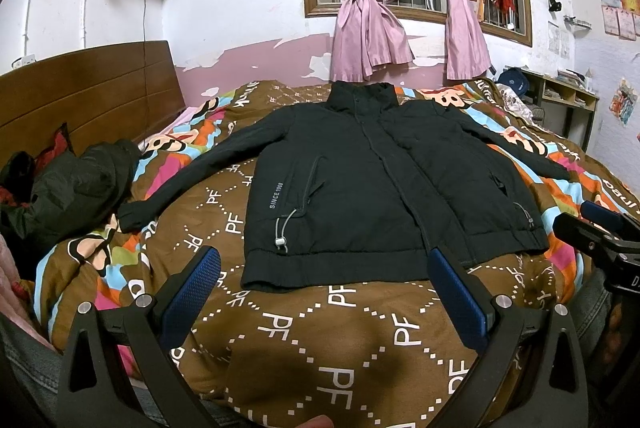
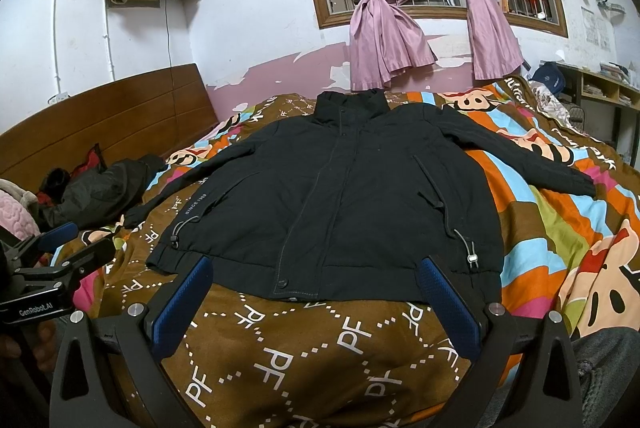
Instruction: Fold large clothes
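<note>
Pink curtains hang behind a bed whose patterned quilt carries a black jacket, spread flat with sleeves out. Left gripper and right gripper hover at the quilt's near edge, both spread wide and empty.

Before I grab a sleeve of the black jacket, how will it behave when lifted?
The black jacket looks padded and soft, so it will probably droop and drag rather than hold shape. Its spread sleeve will likely trail. The bedspread looks plush, so it may bunch underneath.
</note>
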Motion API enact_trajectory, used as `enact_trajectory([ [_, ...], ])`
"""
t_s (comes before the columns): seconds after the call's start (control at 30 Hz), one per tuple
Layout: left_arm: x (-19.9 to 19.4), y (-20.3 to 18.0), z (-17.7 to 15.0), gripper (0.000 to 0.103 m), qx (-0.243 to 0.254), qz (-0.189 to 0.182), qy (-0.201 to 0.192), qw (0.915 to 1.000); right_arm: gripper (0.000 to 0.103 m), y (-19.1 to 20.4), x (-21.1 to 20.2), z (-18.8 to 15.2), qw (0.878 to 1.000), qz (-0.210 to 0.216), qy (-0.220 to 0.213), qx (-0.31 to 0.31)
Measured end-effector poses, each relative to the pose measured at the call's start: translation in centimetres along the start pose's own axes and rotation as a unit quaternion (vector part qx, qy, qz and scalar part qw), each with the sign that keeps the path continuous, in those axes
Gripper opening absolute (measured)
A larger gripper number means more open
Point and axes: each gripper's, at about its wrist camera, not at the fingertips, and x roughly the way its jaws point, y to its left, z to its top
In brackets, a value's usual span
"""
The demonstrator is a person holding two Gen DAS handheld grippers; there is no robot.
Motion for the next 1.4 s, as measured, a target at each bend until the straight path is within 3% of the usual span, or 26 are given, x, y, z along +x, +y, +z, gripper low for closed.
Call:
enact_trajectory([
  [0.23,0.1,-0.1,0.0,0.101,0.003,0.006,-0.004,1.0,0.103,0.1,0.3,0.1,1.0,0.0,0.012,0.003],
  [0.4,1.3,-1.0,1.3,0.101,0.024,0.005,-0.028,0.9993,0.103,-0.8,1.9,0.8,0.998,0.01,0.04,0.045],
  [0.53,4.8,-2.5,3.3,0.101,0.065,-0.016,-0.022,0.9975,0.103,-3.0,3.1,1.6,0.997,-0.006,0.047,0.066],
  [0.63,8.2,-2.6,5.0,0.101,0.046,-0.04,-0.012,0.9981,0.103,-5.2,3.9,2.5,0.997,-0.041,0.036,0.063],
  [0.73,11.5,-3.2,7.5,0.101,0.03,-0.063,-0.014,0.9974,0.103,-8.3,4.6,3.7,0.994,-0.076,0.025,0.08],
  [0.9,17.1,-6.3,11.8,0.101,0.06,-0.071,-0.011,0.9956,0.103,-14.9,5.7,5.6,0.982,-0.117,-0.001,0.149],
  [1.0,20.4,-8.5,13.2,0.101,0.073,-0.102,-0.004,0.9921,0.103,-19.0,7.1,6.2,0.964,-0.163,-0.007,0.209],
  [1.07,22.7,-9.3,14.1,0.101,0.051,-0.132,0.009,0.99,0.103,-21.8,8.4,6.2,0.949,-0.182,-0.012,0.257],
  [1.2,27.9,-11.4,17.0,0.101,0.001,-0.15,0.049,0.9874,0.103,-26.2,11.2,6.6,0.929,-0.217,-0.013,0.3],
  [1.3,31.4,-12.9,18.7,0.101,-0.027,-0.207,0.063,0.9759,0.103,-30.3,13.7,7.6,0.931,-0.192,-0.03,0.308],
  [1.4,34.0,-14.9,20.7,0.101,-0.011,-0.22,0.094,0.9708,0.103,-34.4,16.4,8.2,0.927,-0.213,-0.03,0.307],
])
